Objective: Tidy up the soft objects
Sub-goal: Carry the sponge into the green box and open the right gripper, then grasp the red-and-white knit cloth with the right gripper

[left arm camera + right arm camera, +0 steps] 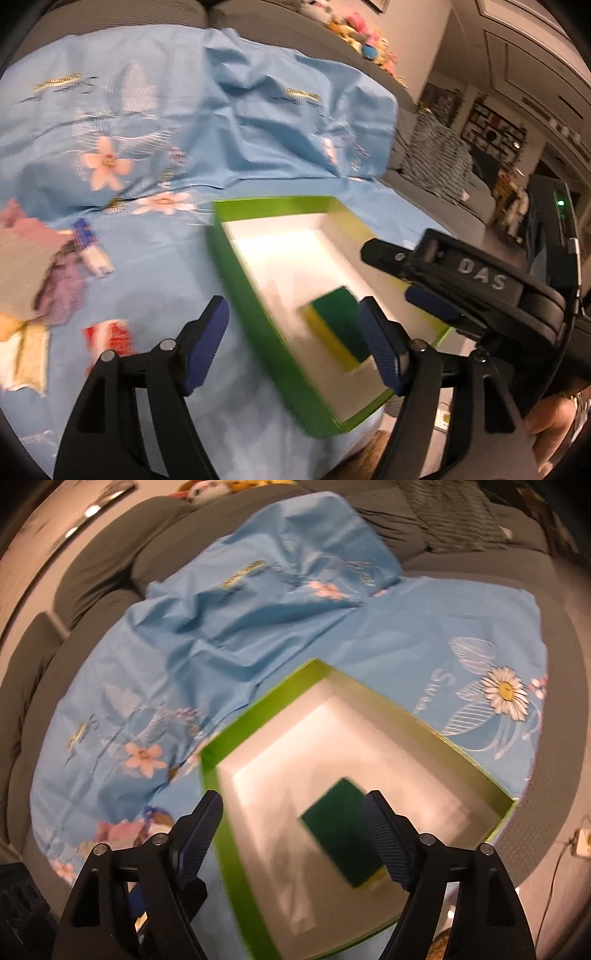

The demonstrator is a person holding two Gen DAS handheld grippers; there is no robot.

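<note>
Left claw [295,339] agape, blue floral sheet [177,129], grey sofa [92,572], green box [258,295]

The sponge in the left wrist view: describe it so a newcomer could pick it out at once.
Start at the light blue floral sheet spread over the grey sofa, then find the shallow green box with a white inside lying on it. The green-topped, yellow-bodied rectangular sponge lies flat on the box floor, near its closer end. It is the only thing inside the box; the cloths and small packets lie outside, on the sheet.

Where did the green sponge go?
The green sponge lies inside the green box on the blue flowery sheet, near the box's close end, below both open grippers in both views.
</note>
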